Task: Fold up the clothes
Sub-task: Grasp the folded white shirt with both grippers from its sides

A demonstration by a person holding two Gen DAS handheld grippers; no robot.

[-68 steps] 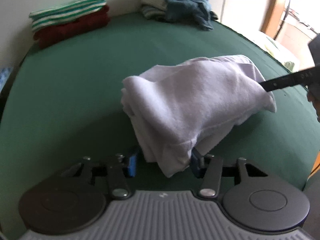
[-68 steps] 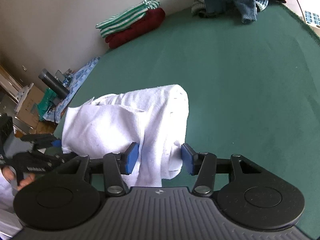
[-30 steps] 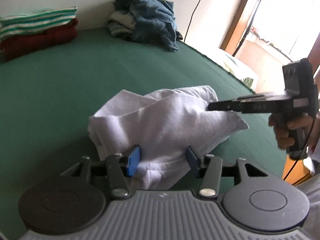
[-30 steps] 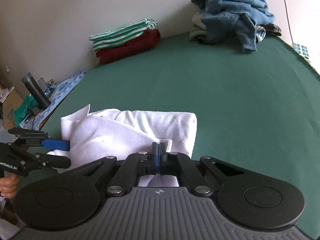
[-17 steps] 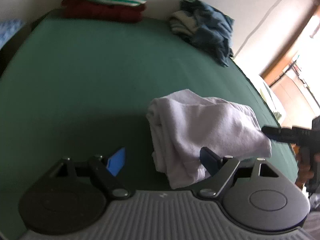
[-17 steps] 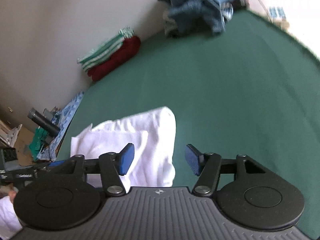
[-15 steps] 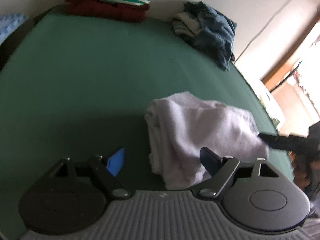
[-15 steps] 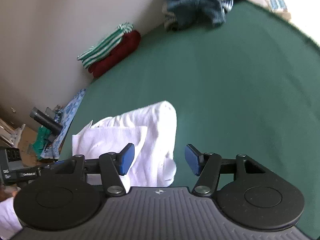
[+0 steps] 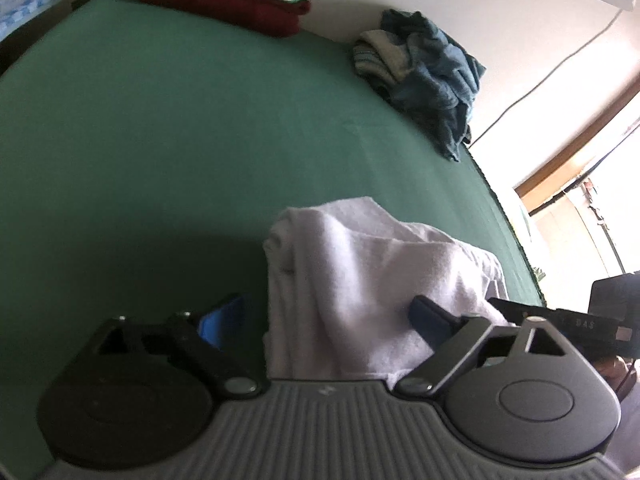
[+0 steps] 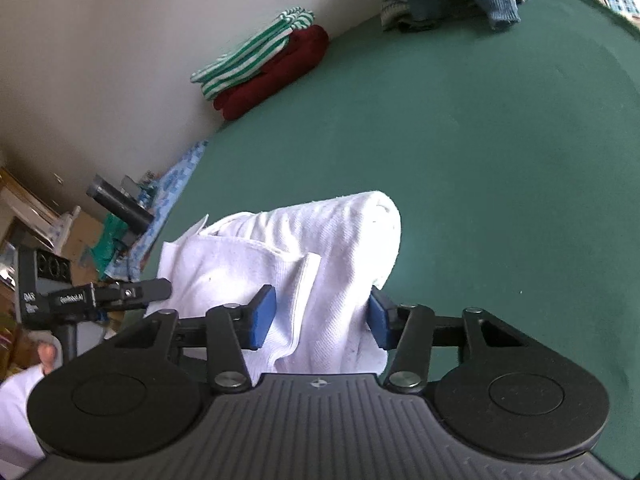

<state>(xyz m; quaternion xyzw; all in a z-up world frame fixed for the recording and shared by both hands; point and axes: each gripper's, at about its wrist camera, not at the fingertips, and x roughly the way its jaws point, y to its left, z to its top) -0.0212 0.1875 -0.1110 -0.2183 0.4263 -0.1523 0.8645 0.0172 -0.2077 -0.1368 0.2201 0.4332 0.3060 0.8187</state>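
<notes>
Presently catalogued, one moment of a clothes-folding job.

Item 1: white garment (image 10: 288, 264), folded into a thick bundle with several layers showing at its near edges. It lies near the front of the green desk (image 10: 500, 140), by its edge.

Item 2: left gripper (image 9: 324, 320), jaws spread wide. The bundle sits between the blue pads; the right pad seems to rest against the cloth, the left stands clear of it.

Item 3: right gripper (image 10: 320, 316), jaws apart, straddling the near end of the bundle. Neither pad visibly pinches the cloth, though the far pad is partly hidden behind it.

Item 4: folded stack (image 10: 264, 64), striped green-and-white piece on a dark red one, at the far edge against the wall.

Item 5: unfolded heap (image 9: 424, 72) of blue and grey clothes, at the far corner, well apart from the bundle.

Stage, as judged: the white piece lies folded with both grippers loose about it. This fits a bundle just set down as well as one about to be lifted toward the stack.

Risks, as judged:
- Loose upper flap near the right gripper may catch on a pad and peel open if a gripper draws away along the cloth.
- A grasp taking only the top layers would let the lower ones sag and unfold.
- Bundle lies close to the desk's near edge; a nudge could slide it off.
</notes>
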